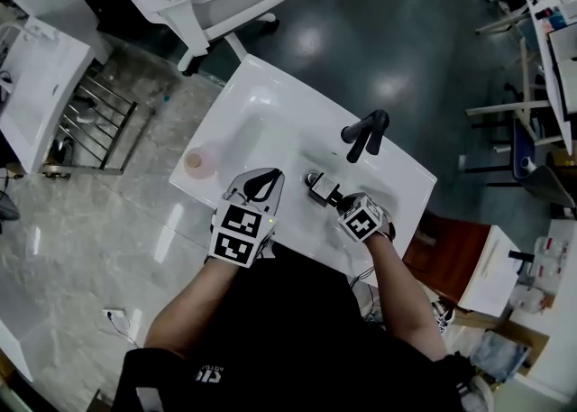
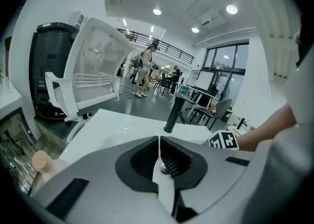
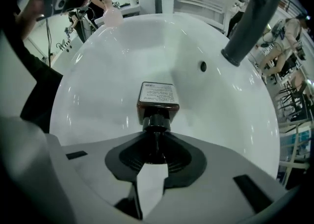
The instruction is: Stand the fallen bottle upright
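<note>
Bottle point(image 3: 157, 101) gripped in jaws of right gripper point(image 3: 156, 138), faucet point(image 3: 248, 19) beyond; left gripper point(image 2: 159, 142) closed, empty.

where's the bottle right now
In the right gripper view the bottle is centre frame, its black cap between the right gripper's jaws, with the white sink behind it and the dark faucet at upper right.
</note>
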The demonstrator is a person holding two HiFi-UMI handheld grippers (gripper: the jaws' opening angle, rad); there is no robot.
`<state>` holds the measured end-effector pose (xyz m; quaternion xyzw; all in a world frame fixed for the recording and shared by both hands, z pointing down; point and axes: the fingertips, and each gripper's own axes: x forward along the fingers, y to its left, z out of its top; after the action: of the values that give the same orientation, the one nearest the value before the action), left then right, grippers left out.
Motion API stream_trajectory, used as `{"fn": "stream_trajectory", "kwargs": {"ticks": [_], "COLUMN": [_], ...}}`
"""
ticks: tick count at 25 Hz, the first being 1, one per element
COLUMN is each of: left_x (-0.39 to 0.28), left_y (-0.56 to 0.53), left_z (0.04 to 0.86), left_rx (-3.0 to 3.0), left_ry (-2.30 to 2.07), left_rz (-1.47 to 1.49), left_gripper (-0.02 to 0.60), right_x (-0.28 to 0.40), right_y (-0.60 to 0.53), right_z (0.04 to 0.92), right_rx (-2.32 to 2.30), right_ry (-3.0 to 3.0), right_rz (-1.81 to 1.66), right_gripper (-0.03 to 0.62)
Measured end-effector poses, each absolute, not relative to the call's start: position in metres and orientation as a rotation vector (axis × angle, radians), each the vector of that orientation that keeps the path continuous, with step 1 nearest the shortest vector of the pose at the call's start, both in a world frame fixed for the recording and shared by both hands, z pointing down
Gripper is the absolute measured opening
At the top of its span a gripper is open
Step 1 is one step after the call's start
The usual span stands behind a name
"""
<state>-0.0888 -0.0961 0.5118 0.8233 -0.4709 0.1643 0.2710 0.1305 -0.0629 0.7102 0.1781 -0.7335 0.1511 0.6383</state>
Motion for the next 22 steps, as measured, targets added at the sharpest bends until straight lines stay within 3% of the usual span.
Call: {"fn": "stream_trajectory", "kwargs": {"ticks": [2,4,9,14,22], "left_x": [-0.096,-0.098,-0.099,-0.093,-0.005], "left_y": [-0.094,-0.092,-0.089,-0.082,-0.088], "left_z": [0.512,0.512,0.513,0.526,0.575], "left_rx": [2.208,2.211,2.238,2.253,2.370], "left_ry": [-1.273,-1.268,-1.250,-1.171,-0.827], "left_rz": [0.425,0.412,0.406,0.480,0.735], "left_gripper": [0.026,0.026,0.026,0.026,0.028], "right_x": [0.124,0.115,0.094,0.118,0.177], "right_y": [-0.063,-0.069,-0.086,-0.078,-0.062], "right_z": [0.698,0.685,0.672,0.683,0.683], "right_rx": [0.404,0.434,0.479,0.611,0.823], "right_ry": [-1.662,-1.677,-1.722,-1.709,-1.693], "right_rz": [0.318,0.288,0.196,0.294,0.448], "right_gripper": [0.090,0.009,0.012,0.015,0.085]}}
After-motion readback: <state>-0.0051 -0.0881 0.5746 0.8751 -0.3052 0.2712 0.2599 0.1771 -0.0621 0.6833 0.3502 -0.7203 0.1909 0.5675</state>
